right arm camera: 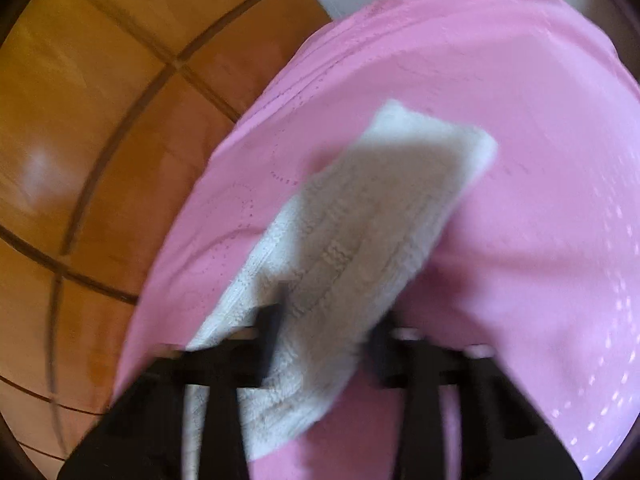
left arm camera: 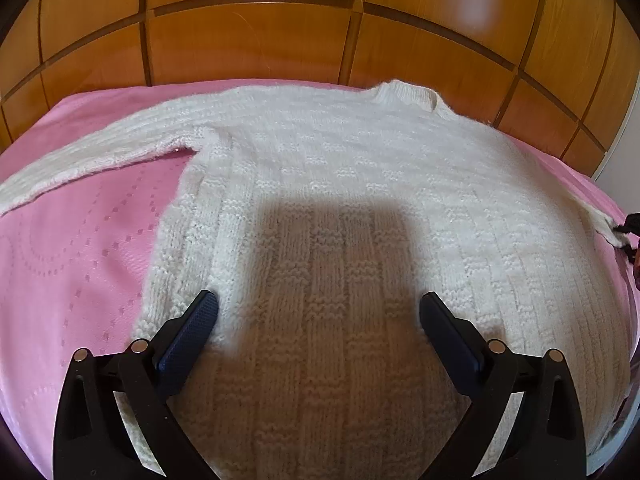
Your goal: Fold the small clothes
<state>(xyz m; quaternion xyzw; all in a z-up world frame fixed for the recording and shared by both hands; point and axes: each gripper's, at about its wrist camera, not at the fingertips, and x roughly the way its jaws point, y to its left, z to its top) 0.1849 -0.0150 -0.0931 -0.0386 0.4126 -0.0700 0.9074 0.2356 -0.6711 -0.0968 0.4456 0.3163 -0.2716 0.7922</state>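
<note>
While hovering over white sweater (left arm camera: 360, 184) with left gripper (left arm camera: 319, 300) spread wide, pinching its sleeve (right arm camera: 360, 220) in clamped right gripper (right arm camera: 328, 320) above pink bedspread (left arm camera: 80, 260).

place: home bedroom | evidence: pink bedspread (left arm camera: 80, 260), wooden panelled headboard (left arm camera: 248, 40)

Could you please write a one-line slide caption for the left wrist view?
Open left gripper poised over a white knitted sweater spread on a pink bedspread.
</note>
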